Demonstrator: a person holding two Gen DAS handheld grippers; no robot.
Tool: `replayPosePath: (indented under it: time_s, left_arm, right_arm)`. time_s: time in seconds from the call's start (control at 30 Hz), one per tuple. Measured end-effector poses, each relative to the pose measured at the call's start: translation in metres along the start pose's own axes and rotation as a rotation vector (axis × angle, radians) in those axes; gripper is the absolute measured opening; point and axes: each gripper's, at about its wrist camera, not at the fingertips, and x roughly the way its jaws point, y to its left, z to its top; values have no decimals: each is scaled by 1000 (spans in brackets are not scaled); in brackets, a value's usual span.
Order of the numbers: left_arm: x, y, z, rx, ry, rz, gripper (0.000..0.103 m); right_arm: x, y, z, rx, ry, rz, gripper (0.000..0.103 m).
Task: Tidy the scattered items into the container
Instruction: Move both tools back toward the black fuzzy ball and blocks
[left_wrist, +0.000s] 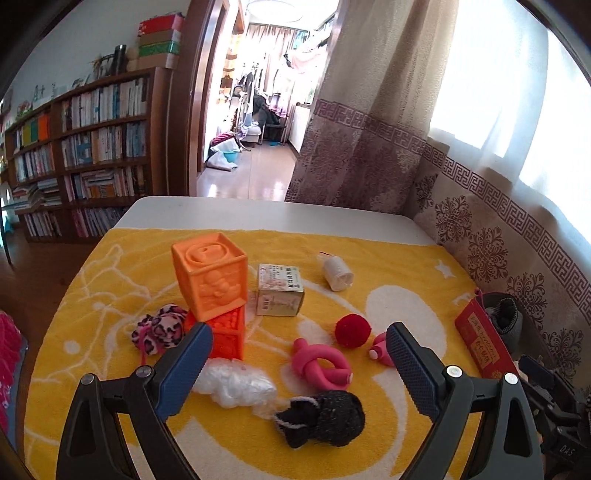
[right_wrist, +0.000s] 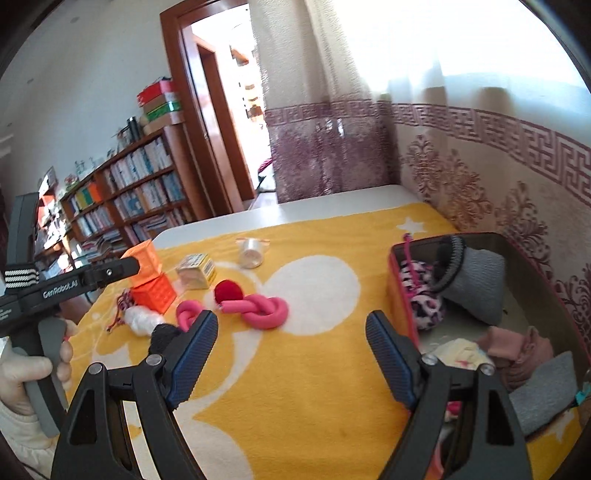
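Note:
My left gripper (left_wrist: 299, 343) is open and empty above the yellow blanket (left_wrist: 388, 266). Below it lie a black sock (left_wrist: 325, 417), a pink knotted tube (left_wrist: 321, 363), a red ball (left_wrist: 352, 329), clear plastic wrap (left_wrist: 232, 382), two stacked orange blocks (left_wrist: 210, 277), a leopard-print pouch (left_wrist: 160, 328), a small carton (left_wrist: 280, 290) and a white roll (left_wrist: 336, 275). My right gripper (right_wrist: 291, 328) is open and empty, just left of the red-rimmed container (right_wrist: 399, 295), which holds a grey sock (right_wrist: 472, 284), a leopard pouch (right_wrist: 424, 299) and pink cloth (right_wrist: 517, 347).
The container's red side (left_wrist: 480, 341) stands at the blanket's right edge, against the patterned curtain (right_wrist: 498, 177). The white table (left_wrist: 258, 214) extends beyond the blanket. A bookshelf (left_wrist: 85, 147) and doorway lie behind. The left gripper's handle (right_wrist: 55, 288) shows at the left of the right wrist view.

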Motion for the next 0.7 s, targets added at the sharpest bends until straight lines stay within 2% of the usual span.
replayPosePath:
  time_s: [0.13, 0.23, 0.43, 0.57, 0.7]
  left_arm:
    - [-6, 31, 0, -49, -22, 29, 96]
    - [-5, 46, -3, -65, -20, 46, 96]
    - [-1, 71, -10, -122, -7, 54, 96]
    - [0, 83, -13, -159, -3, 54, 96]
    - [5, 83, -17, -154, 12, 43, 96]
  right_arm:
    - [28, 29, -2, -9, 106, 105, 85]
    - [45, 52, -6, -33, 167, 140, 85]
    - [79, 91, -13, -84, 254, 152, 85]
    - [96, 109, -14, -109, 278, 151, 85]
    - [116, 119, -17, -132, 304, 130, 85]
